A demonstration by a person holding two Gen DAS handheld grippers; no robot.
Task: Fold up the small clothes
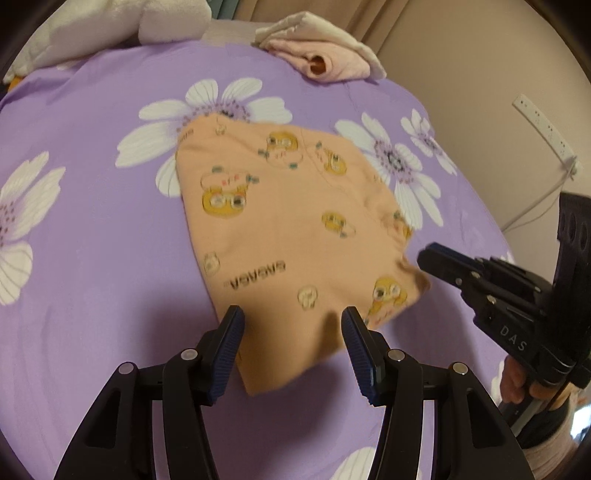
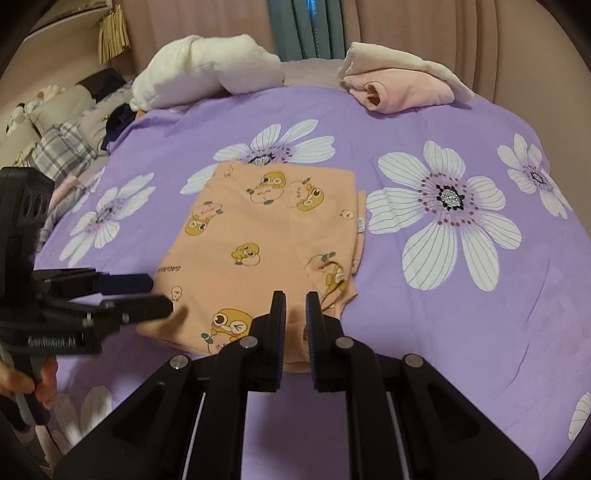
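An orange garment (image 1: 288, 221) (image 2: 266, 236) printed with yellow cartoon ducks lies folded flat on the purple flowered bedsheet (image 1: 92, 240) (image 2: 443, 314). My left gripper (image 1: 291, 314) (image 2: 160, 295) stands open over the garment's near left edge, the cloth showing in the gap between its fingers. My right gripper (image 2: 295, 299) (image 1: 423, 256) is at the near right corner, its jaws nearly together with a fold of orange cloth pinched between the pads. That corner is slightly raised off the sheet. A person's hand (image 1: 517, 380) (image 2: 22, 376) holds each gripper's handle.
Folded pink and cream clothes (image 1: 328, 59) (image 2: 399, 88) sit at the bed's far edge. A white plush blanket (image 1: 110, 26) (image 2: 207, 66) lies beside them. More bedding and clothes (image 2: 66, 147) are piled at far left. A power strip (image 1: 543, 125) hangs on the wall at right.
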